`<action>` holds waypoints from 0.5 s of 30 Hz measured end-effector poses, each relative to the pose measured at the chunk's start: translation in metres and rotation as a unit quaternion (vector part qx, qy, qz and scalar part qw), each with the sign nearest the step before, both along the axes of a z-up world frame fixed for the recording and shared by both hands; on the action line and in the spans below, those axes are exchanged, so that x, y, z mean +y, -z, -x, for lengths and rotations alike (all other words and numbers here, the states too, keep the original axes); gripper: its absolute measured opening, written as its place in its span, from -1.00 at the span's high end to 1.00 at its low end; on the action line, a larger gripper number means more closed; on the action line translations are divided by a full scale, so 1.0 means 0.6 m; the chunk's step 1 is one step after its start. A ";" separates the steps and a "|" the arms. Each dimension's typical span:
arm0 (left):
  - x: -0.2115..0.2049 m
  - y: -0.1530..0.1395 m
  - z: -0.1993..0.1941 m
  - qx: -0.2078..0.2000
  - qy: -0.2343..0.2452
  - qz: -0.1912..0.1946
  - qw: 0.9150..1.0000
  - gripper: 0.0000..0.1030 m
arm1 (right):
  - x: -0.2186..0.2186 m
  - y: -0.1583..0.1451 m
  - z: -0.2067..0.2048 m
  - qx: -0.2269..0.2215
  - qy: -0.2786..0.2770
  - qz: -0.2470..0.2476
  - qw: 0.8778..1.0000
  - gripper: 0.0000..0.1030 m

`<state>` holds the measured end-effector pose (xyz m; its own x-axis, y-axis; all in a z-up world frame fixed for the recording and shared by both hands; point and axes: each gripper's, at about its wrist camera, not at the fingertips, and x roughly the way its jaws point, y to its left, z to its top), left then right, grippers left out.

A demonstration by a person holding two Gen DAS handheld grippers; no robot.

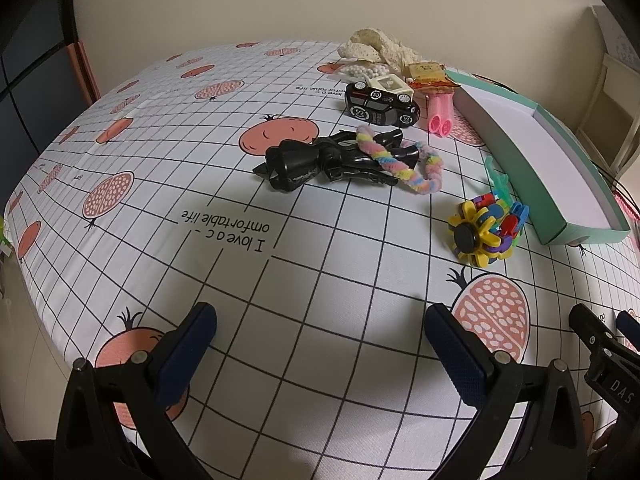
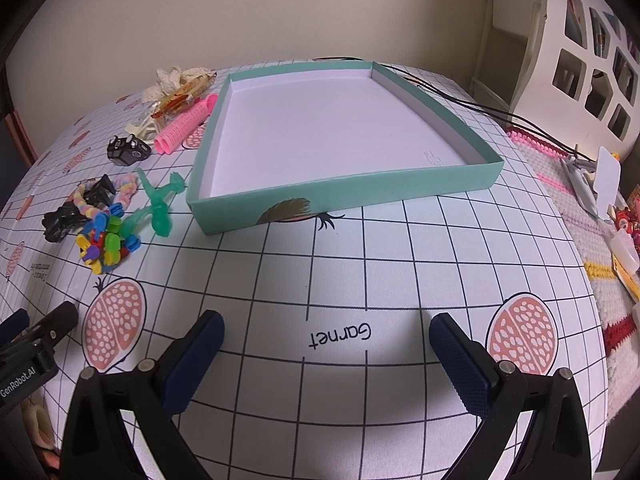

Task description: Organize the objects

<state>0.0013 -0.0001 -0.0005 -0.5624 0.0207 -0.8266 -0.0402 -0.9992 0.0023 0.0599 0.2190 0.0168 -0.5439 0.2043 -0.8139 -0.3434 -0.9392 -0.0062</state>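
Teal tray (image 2: 344,190) is sitting empty; 2 grippers, left gripper (image 1: 320,344) and right gripper (image 2: 326,344), are hovering released, likely needing a reach toward the toys (image 1: 486,232).

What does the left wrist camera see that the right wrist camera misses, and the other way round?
Only the left wrist view shows the bag of white beads and the toy car's roof and wheels clearly.

Only the right wrist view shows the teal box's whole bare floor, the white shelf unit, the black cables and the clutter on the woven mat.

Both show the toy car, pink roller, black toy, pastel fuzzy ring, colourful block cluster, lace, and each an open gripper.
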 end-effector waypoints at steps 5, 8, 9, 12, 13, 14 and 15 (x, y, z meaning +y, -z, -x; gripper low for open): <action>0.000 0.000 0.000 0.001 0.000 0.000 1.000 -1.00 | 0.001 0.000 -0.001 -0.001 0.000 0.001 1.000 -1.00; 0.000 0.000 -0.001 0.001 0.001 0.000 1.000 -1.00 | 0.000 0.000 0.000 -0.002 0.000 0.001 1.000 -1.00; 0.001 0.000 0.000 0.002 0.001 0.000 1.000 -1.00 | 0.000 0.000 0.000 -0.002 0.000 0.000 1.000 -1.00; 0.001 0.000 0.000 0.002 0.001 0.001 1.000 -1.00 | 0.000 0.000 0.000 -0.001 0.000 0.000 1.000 -1.00; 0.001 0.000 0.000 0.002 0.001 0.001 1.000 -1.00 | 0.000 0.000 0.000 -0.002 0.000 0.000 1.000 -1.00; 0.001 0.000 0.000 0.002 0.001 0.001 1.000 -1.00 | 0.000 0.000 0.000 -0.002 0.000 0.001 1.000 -1.00; 0.001 0.000 0.000 0.002 0.001 0.001 1.000 -1.00 | 0.000 0.000 0.000 -0.003 0.000 0.001 1.000 -1.00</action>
